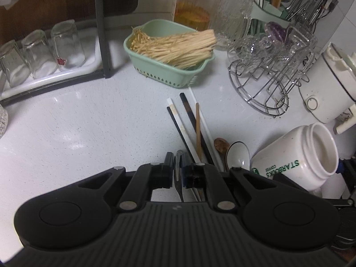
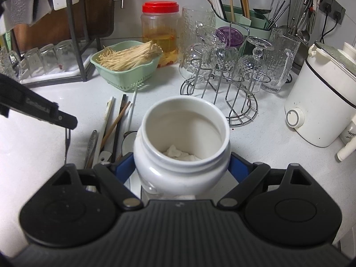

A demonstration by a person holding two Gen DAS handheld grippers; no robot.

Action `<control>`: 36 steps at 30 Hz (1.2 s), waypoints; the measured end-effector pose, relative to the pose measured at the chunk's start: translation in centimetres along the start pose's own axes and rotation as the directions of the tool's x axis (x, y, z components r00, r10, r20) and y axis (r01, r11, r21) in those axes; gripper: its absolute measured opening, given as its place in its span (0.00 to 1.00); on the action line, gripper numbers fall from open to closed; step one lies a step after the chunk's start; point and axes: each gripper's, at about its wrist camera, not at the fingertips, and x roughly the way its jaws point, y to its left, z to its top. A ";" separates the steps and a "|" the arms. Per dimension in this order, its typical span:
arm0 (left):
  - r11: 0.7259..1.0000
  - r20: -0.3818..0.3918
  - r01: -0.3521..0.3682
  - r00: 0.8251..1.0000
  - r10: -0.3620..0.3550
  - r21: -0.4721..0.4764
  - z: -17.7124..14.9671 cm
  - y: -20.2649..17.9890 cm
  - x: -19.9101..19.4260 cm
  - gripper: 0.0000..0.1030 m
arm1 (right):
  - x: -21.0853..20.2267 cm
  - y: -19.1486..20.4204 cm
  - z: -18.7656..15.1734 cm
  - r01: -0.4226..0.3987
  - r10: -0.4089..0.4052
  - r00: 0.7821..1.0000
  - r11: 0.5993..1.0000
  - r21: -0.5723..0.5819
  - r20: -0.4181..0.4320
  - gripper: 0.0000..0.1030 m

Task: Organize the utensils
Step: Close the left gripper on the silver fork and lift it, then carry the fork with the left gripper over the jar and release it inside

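My left gripper (image 1: 178, 166) is shut on a metal fork (image 1: 178, 184), held above the white counter; the fork (image 2: 67, 142) hangs below its finger in the right wrist view. My right gripper (image 2: 182, 162) is shut on a white Starbucks jar (image 2: 182, 146), tilted with its mouth open; the jar also shows in the left wrist view (image 1: 298, 158). Loose chopsticks (image 1: 195, 129), white, black and wooden, lie on the counter with a white spoon (image 1: 238, 155) and a wooden spoon (image 1: 221, 144). The same chopsticks (image 2: 115, 122) lie left of the jar.
A green basket of dried noodles (image 1: 169, 53) sits behind the chopsticks. A wire rack with glasses (image 1: 271, 66), a green utensil holder (image 2: 242, 20), a red-lidded jar (image 2: 160, 33), a white cooker (image 2: 320, 102) and upturned glasses on a tray (image 1: 40, 53) ring the counter.
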 end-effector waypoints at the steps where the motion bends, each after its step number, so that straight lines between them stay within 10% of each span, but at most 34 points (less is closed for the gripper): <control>1: 1.000 0.005 -0.001 1.000 0.001 0.004 0.0 -0.1 -0.3 0.08 | 0.0 0.0 0.0 0.000 0.000 1.000 1.000 0.001 0.001 0.88; 36: 0.973 0.100 -0.050 0.995 0.028 0.224 1.6 -3.5 -7.2 0.01 | -0.2 0.0 -0.4 -0.004 0.004 1.000 1.000 -0.002 0.027 0.88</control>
